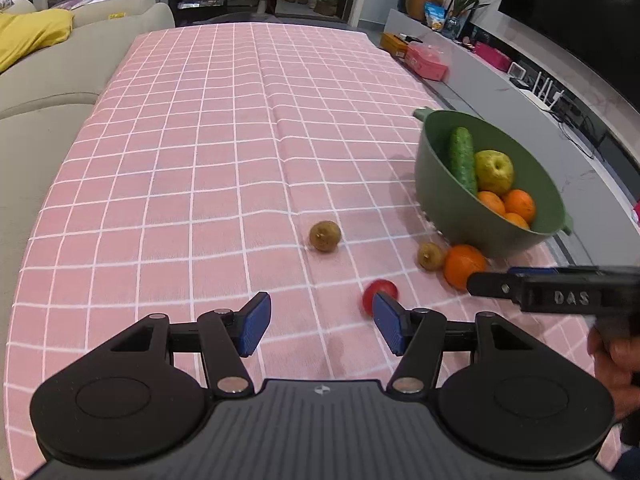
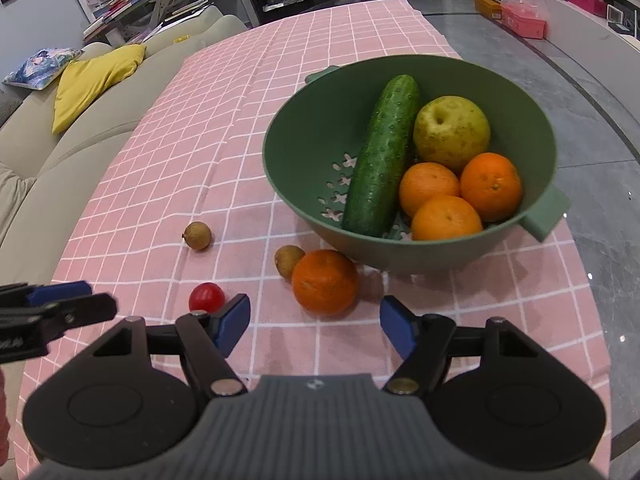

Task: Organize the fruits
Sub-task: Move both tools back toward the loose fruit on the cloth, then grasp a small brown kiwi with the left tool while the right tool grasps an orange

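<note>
A green colander bowl (image 2: pixel 304 168) (image 1: pixel 436 184) stands on the pink checked tablecloth (image 1: pixel 200 160) and holds a cucumber (image 2: pixel 380 156), a yellow-green pear (image 2: pixel 452 128) and three oranges (image 2: pixel 490 186). On the cloth in front of it lie a loose orange (image 2: pixel 325 282) (image 1: pixel 464 266), two small brown longans (image 2: pixel 197 235) (image 2: pixel 289 261) and a red cherry tomato (image 2: pixel 206 297) (image 1: pixel 378 294). My left gripper (image 1: pixel 320 326) is open and empty, with the tomato just behind its right finger. My right gripper (image 2: pixel 316 330) is open and empty, just short of the loose orange.
A beige sofa (image 2: pixel 60 168) with a yellow cushion (image 2: pixel 96 80) runs along the table's left side. A grey floor and a low TV cabinet (image 1: pixel 520 92) lie to the right. The table's right edge is close behind the bowl.
</note>
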